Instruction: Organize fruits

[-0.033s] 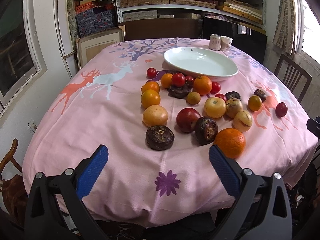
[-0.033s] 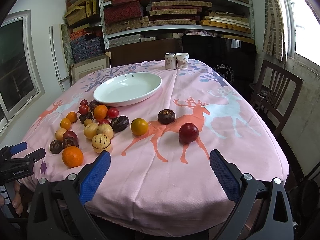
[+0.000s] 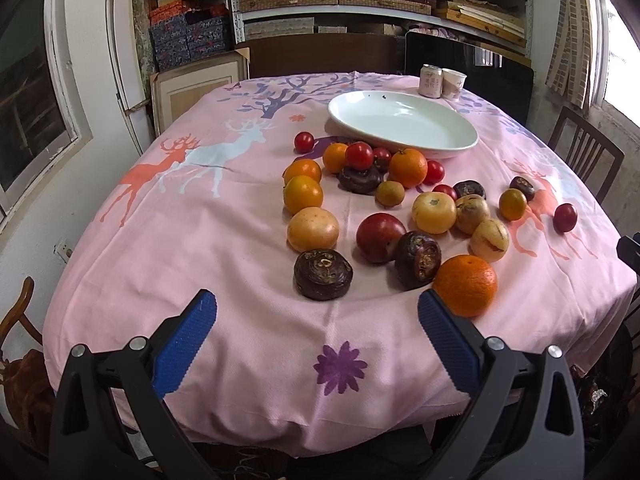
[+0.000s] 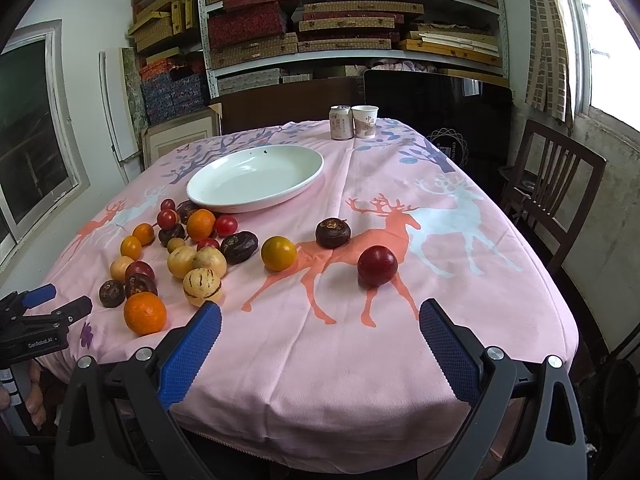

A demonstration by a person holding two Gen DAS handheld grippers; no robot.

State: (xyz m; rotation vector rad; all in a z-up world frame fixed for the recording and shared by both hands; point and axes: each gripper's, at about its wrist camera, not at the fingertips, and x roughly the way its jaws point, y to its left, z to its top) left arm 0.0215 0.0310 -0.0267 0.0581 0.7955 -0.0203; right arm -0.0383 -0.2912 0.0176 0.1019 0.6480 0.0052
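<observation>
**Loose fruit on tablecloth, dish bare, both grippers apart**

Mixed fruit (image 3: 384,208) scattered over pink deer-print tablecloth (image 3: 208,248), clustered just in front of large white oval ceramic dish (image 3: 404,128). Nothing lying in the dish apart from a few dark specks near its far rim.

Nearest the table's front edge in the left wrist view: round orange citrus fruit (image 3: 466,285), touching or just beside dark brown wrinkled fruit with split skin (image 3: 418,260). Second dark brown flattened fruit (image 3: 323,274) to the left of these. Glossy dark red round fruit (image 3: 380,237) and pale yellow round fruit (image 3: 313,229) directly behind. Small red cherry tomatoes (image 3: 359,155) and smaller orange fruits close to the dish rim.

Three pieces set apart from the cluster in the right wrist view: yellow-orange round fruit (image 4: 279,253), dark brown fruit (image 4: 333,233), and deep red round fruit (image 4: 377,266), all resting on the orange deer print.

Printed beverage can (image 4: 341,122) and white paper cup (image 4: 365,121) side by side, upright, at the far table edge behind the dish.

Left gripper (image 3: 318,322): blue-padded fingers (image 3: 188,344) spread wide, holding nothing, positioned over the front edge of the table. Right gripper (image 4: 320,330): fingers spread equally wide, holding nothing, positioned at the front edge, well short of the three separated fruits.

Dark wooden slat-back chair (image 4: 556,196) at the table's right side. Shelving stacked with patterned boxes (image 4: 256,24) along the back wall.
</observation>
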